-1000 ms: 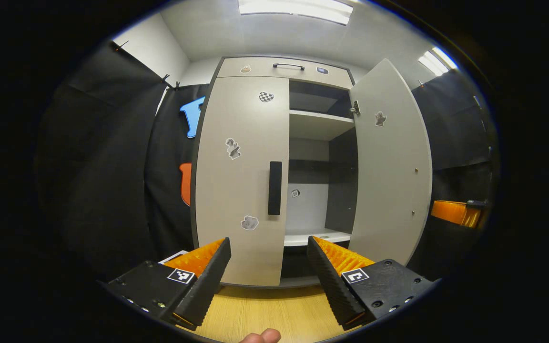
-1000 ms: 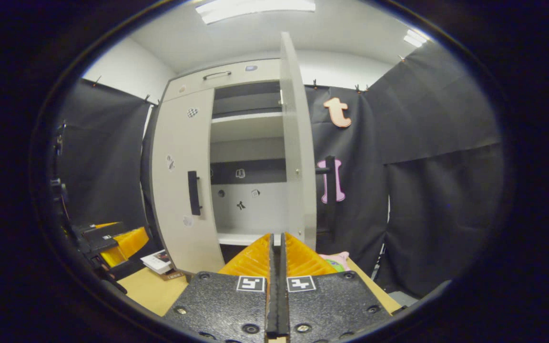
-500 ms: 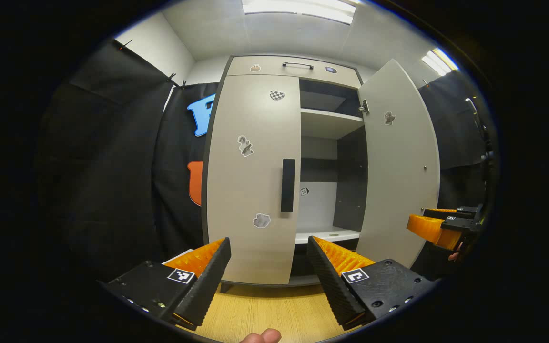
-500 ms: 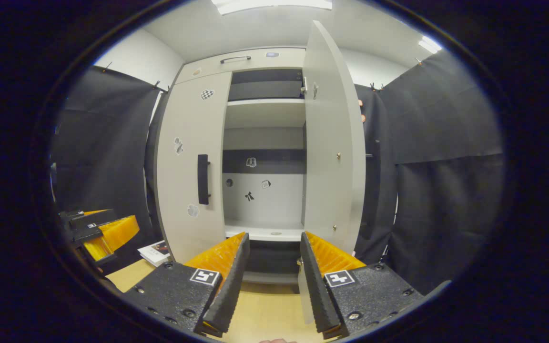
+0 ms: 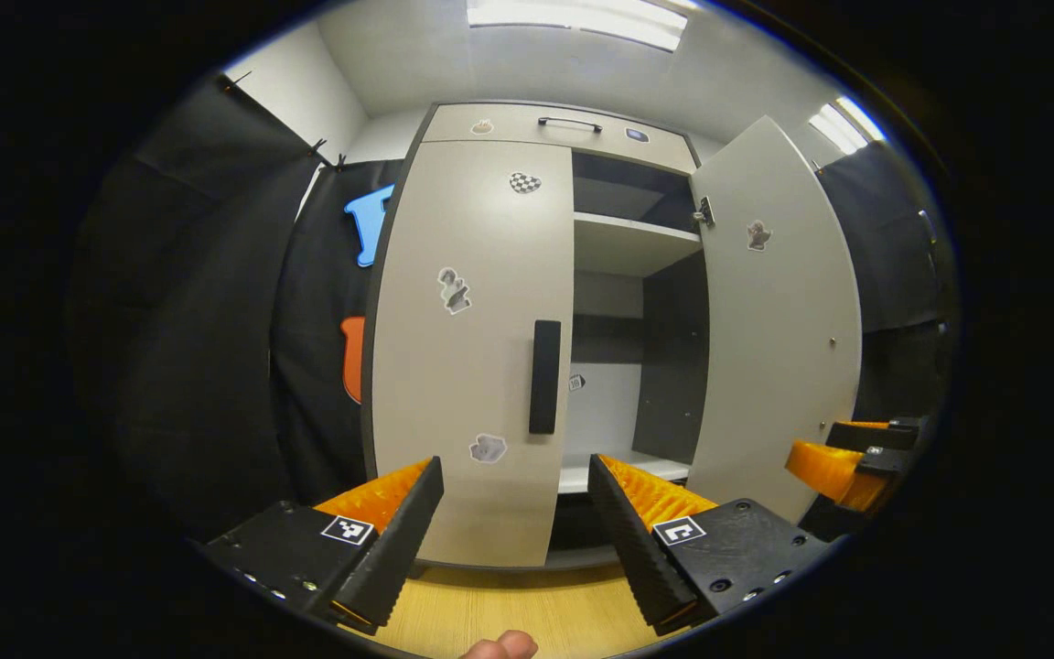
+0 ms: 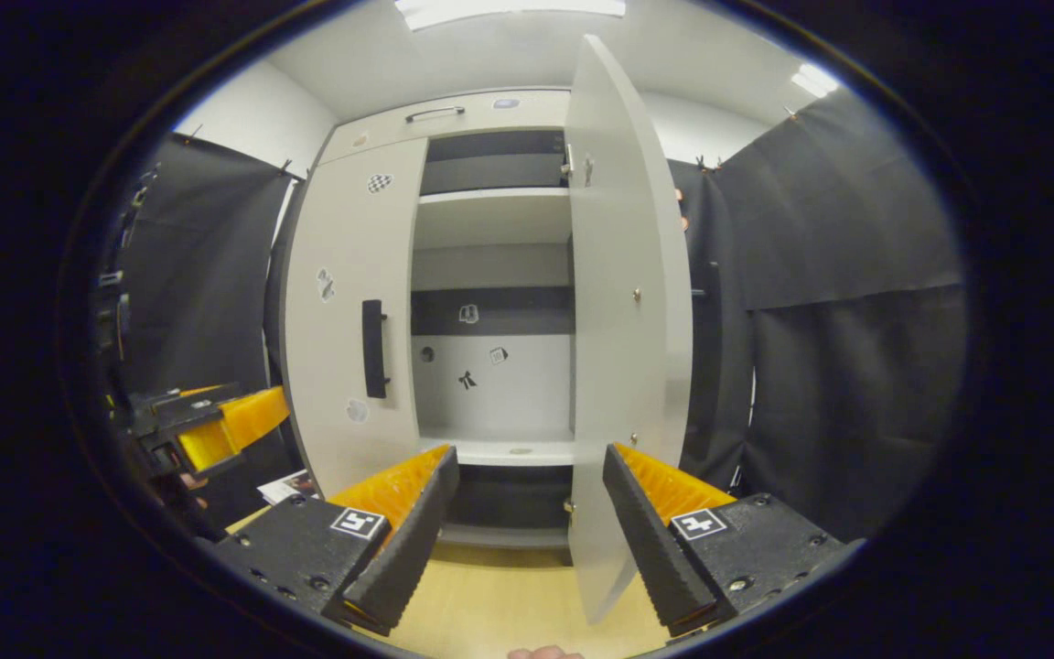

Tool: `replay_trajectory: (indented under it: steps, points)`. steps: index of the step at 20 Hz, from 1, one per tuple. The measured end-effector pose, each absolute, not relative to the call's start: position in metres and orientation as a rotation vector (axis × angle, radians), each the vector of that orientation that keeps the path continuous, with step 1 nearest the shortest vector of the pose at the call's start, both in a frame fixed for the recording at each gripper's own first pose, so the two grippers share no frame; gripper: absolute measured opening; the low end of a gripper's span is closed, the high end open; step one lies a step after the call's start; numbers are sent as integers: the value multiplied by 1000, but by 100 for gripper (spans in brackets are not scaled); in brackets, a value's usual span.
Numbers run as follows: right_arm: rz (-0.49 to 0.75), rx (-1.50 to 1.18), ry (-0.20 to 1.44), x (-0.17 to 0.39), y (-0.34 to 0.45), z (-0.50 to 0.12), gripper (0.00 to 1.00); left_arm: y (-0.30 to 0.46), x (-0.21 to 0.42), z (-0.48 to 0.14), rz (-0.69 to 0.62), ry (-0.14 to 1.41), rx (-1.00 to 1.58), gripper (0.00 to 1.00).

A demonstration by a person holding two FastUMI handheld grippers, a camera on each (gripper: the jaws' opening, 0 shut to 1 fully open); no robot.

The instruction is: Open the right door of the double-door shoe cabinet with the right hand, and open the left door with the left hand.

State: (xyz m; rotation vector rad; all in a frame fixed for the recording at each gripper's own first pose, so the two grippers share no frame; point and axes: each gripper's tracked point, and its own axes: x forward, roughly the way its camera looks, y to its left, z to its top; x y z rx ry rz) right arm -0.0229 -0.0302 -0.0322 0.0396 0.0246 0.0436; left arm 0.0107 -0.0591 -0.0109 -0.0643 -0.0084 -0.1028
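The pale double-door shoe cabinet stands ahead. Its left door (image 5: 472,348) is closed, with a dark vertical handle (image 5: 544,377) near its inner edge. Its right door (image 5: 779,320) is swung wide open, showing shelves (image 5: 629,243) inside. My left gripper (image 5: 513,513) is open and empty, a short way in front of the left door, below the handle. In the right gripper view, my right gripper (image 6: 532,522) is open and empty; the open right door (image 6: 623,320) stands just beyond its right finger, not between the fingers. The left door's handle (image 6: 373,348) shows there too.
A top drawer with a bar handle (image 5: 569,124) sits above the doors. The cabinet rests on a wooden surface (image 5: 527,613). A booklet (image 6: 285,485) lies by the cabinet's lower left. The other gripper shows at each view's edge: right gripper (image 5: 843,458), left gripper (image 6: 216,430).
My right gripper went from shut to wide open and shifted left, now facing the open compartment. The left gripper drew slightly nearer the left door, still open.
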Motion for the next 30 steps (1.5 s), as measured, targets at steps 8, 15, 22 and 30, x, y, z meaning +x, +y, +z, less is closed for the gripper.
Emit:
replay_trajectory:
  steps: [8,15,22,30]
  points:
    - [79,38,22,-27,-25,-32,98,-74,113,22,-75,-48,-69,95]
    - [80,18,17,-29,-29,-28,98,-85,171,-2,-51,30,-1,95]
    - [65,24,18,-24,-36,-29,98,-85,188,-21,-45,93,10,94]
    - [67,27,24,-19,-35,-31,98,-86,190,-26,-49,106,3,93]
